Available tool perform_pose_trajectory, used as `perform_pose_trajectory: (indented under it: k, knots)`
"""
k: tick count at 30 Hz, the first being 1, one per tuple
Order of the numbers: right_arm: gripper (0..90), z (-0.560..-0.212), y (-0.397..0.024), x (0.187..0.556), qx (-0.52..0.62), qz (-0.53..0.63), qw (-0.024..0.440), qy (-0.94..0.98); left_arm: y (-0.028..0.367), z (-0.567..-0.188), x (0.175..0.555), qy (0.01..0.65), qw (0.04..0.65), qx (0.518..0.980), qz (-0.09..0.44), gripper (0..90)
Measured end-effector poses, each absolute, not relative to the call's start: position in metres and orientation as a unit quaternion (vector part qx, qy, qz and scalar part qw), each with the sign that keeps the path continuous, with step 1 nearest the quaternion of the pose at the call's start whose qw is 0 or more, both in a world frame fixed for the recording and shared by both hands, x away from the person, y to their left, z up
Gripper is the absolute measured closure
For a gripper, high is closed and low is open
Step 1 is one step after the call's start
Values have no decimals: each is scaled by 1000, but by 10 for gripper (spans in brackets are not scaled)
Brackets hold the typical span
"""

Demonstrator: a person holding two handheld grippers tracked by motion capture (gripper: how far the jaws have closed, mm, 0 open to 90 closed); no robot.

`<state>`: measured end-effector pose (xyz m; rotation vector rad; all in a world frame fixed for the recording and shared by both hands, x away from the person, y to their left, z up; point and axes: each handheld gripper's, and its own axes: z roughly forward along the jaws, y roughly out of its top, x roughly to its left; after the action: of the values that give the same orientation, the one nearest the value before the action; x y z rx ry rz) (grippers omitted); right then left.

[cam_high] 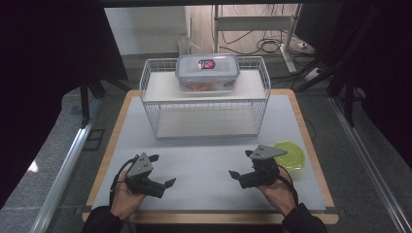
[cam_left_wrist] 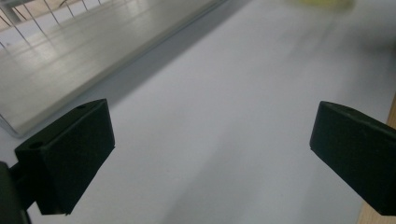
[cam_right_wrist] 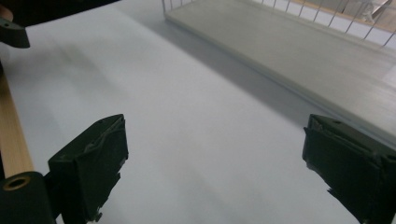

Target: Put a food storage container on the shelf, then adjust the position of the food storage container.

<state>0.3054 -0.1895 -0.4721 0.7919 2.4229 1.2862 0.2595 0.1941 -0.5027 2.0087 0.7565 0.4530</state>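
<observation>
High view – rack: a white wire rack (cam_high: pixel 204 99) stands at the far middle of the mat (cam_high: pixel 209 170), with two shelves.
High view – box: a clear lidded box (cam_high: pixel 207 72) sits on the top shelf, toward the right; I make out something red inside and a label on the lid, nothing finer.
High view – lid: a yellow-green lid (cam_high: pixel 290 154) lies flat on the mat, just beside the right gripper (cam_high: pixel 241 166), to its right.
High view – grippers: I read the left gripper (cam_high: pixel 162 170) as gaping and empty, low over the near mat; the right one the same. Both are well apart from the rack.
Left gripper view – jaws: spread wide with bare mat between them – nothing held. The rack's lower shelf (cam_left_wrist: pixel 70 60) crosses the upper left; a yellow smear at the top edge is probably the lid, too blurred to confirm.
Right gripper view – jaws: also wide and empty over the mat. The lower shelf (cam_right_wrist: pixel 299 51) runs across the upper right; a dark tip at the upper left looks like part of the other gripper.
Progress, my judgement: the box is already shelved, both hands are free, and the lid is the nearest untouched thing – it may be what is left.
Hidden: the box's contents; whether the lid belongs to a container I cannot tell.
</observation>
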Motion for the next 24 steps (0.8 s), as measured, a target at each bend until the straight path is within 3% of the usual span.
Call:
perform_pose_trajectory:
  k: [7,21,23,24]
  knots:
    - [66,-491,-192,304,282,411,132,857,188,-510,257,294,432,830,194,0]
    - [30,-473,-204,308,331,414,147,835,190,-511,258,299,429,829,200,0]
    - [150,-468,-211,309,341,409,166,830,190,-511,258,299,428,829,201,0]
    - [356,-463,-219,309,345,410,165,828,190,-511,258,300,427,829,201,2]
